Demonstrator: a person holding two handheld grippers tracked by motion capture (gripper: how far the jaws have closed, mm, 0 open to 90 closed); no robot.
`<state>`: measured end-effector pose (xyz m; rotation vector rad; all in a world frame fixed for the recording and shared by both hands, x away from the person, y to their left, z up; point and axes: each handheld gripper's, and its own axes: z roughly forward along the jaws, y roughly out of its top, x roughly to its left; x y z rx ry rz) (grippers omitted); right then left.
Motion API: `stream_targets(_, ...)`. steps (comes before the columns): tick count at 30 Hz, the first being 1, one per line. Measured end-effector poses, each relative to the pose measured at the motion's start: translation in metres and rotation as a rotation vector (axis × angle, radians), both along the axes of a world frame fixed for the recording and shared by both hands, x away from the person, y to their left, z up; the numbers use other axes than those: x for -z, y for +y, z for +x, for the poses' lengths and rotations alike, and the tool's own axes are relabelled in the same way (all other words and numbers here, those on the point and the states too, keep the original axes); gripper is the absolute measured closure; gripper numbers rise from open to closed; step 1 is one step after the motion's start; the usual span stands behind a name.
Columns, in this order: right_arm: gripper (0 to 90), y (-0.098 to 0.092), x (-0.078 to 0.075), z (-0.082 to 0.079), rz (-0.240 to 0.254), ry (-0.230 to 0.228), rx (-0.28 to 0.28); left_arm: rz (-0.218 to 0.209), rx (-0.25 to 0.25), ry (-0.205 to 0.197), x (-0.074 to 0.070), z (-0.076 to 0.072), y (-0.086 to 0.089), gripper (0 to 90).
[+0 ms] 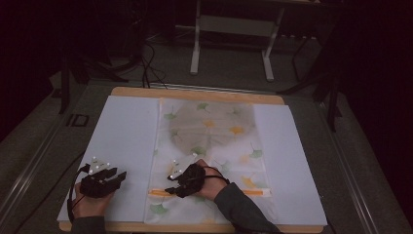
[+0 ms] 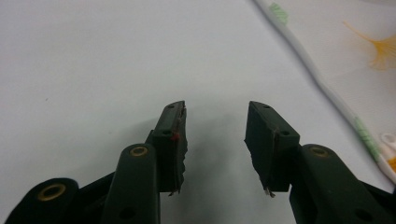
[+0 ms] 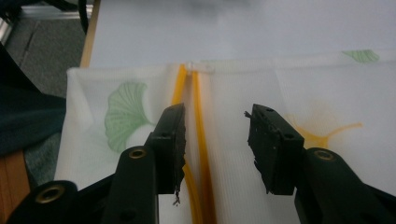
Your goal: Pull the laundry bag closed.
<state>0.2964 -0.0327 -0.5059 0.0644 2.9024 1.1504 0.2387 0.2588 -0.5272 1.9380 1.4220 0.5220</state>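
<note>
In the high view the right gripper (image 1: 176,187) and its hand cover the middle of the orange zipper (image 1: 160,193) on the leaf-print mesh bag (image 1: 214,146). What lies inside the bag, a round shape beyond the zipper, stays too dim to name.

- Dim room, grey floor (image 1: 229,68) beyond the bench.
- White-legged table frame (image 1: 233,29) stands at the back.
- Dark cables (image 1: 148,63) trail across the floor.
- Wooden bench edge (image 1: 195,93) under white sheeting.
</note>
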Motion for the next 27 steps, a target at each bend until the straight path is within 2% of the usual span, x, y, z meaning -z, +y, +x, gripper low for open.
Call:
stream_targets(11, 55.2, 0.022, 0.003, -0.003, 0.011, 0.019, -0.04, -0.005, -0.003, 0.002, 0.0, -0.001, 0.001, 57.9)
stream_targets(18, 51.9, 0.034, 0.008, -0.005, -0.012, 0.023, -0.068, -0.008, -0.003, 0.001, 0.0, -0.002, 0.003, 57.7)
stream_targets(27, 47.5, 0.043, 0.012, -0.007, 0.026, 0.04, -0.071, -0.005, 0.004, 0.002, 0.001, -0.001, 0.003, 57.6)
